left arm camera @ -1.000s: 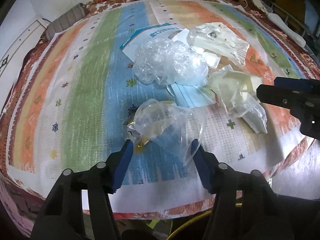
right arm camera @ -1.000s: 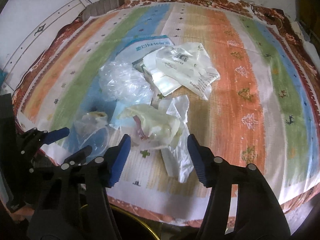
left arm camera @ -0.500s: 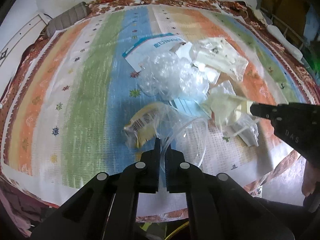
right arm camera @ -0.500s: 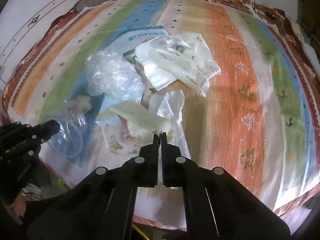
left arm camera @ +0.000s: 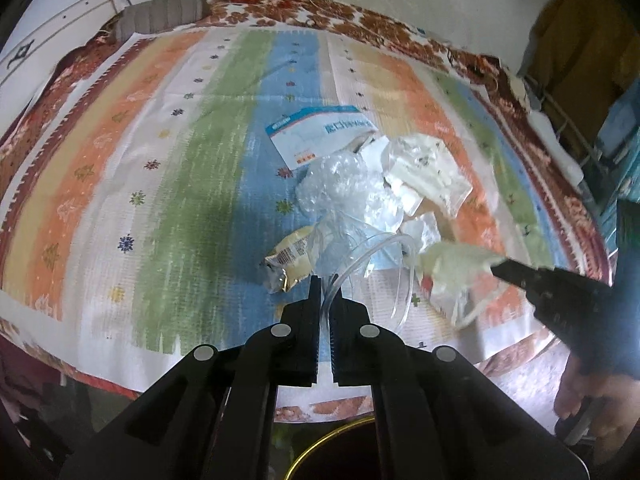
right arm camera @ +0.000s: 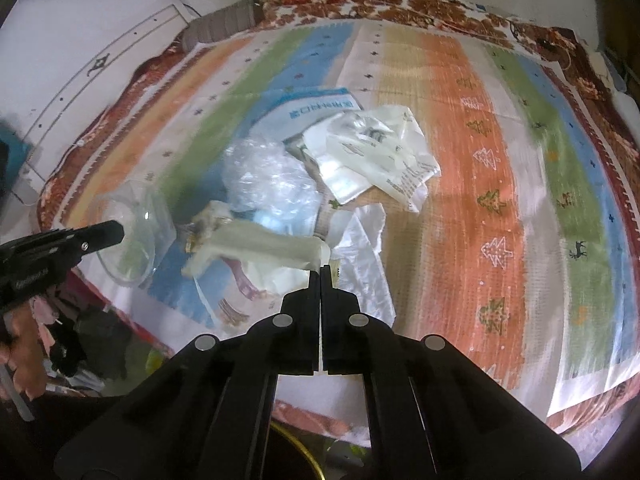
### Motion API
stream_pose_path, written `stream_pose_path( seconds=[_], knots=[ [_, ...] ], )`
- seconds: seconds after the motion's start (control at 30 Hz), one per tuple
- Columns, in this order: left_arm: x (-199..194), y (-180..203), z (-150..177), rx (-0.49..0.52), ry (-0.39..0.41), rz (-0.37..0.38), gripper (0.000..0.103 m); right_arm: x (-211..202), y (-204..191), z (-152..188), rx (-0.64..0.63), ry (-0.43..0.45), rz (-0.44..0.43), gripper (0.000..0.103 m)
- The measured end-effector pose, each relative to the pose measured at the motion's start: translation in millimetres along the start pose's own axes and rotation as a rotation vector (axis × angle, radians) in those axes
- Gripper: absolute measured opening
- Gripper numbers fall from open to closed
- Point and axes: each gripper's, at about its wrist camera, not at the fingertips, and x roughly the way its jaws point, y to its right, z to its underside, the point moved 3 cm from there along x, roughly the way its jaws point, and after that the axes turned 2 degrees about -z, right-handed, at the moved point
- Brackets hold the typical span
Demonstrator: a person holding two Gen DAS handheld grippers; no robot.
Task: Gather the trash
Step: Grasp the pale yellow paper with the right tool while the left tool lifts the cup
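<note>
My left gripper is shut on a clear plastic bag that holds a yellow snack wrapper, lifted just above the striped cloth. The bag also shows in the right wrist view. My right gripper is shut on a cream plastic wrapper, lifted off the pile; it also shows in the left wrist view. More trash lies on the cloth: crumpled bubble wrap, a white printed bag, a blue-and-white packet and a thin white bag.
The striped tablecloth covers a table with a red floral border. A bin with a yellow rim stands below the near table edge. A grey rolled cloth lies at the far left corner. Shelves and clutter stand at the right.
Both grippers went from open to shut on their pieces of trash. They have since lifted and drawn back toward the near table edge, carrying the clear bag and the cream wrapper.
</note>
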Motion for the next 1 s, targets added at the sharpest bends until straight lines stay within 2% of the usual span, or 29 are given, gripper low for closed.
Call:
stream_pose_path(
  seconds=[0.13,0.43,0.77,1.0],
  knots=[
    [-16.9,-2.6,-0.2,-0.028,0.025,0.037,0.003,-22.4,-11.2,3.6,-0.011,0.043,-0.015,0.000],
    [-54.0,2.4,10.9,-0.024,0.085,0.092,0.003,-58.0,-25.9,15.8,-0.021,0.115,-0.017,0.000],
    [-85.1,13.8,34.3,-0.005,0.128,0.160,0.003,-97.3,-44.3,42.5,-0.033,0.191,-0.043,0.000],
    [-100.8,21.3,59.6,0.027,0.152,0.171,0.003,-119.4,-48.7,64.3,-0.018,0.230,-0.066,0.000]
  ],
)
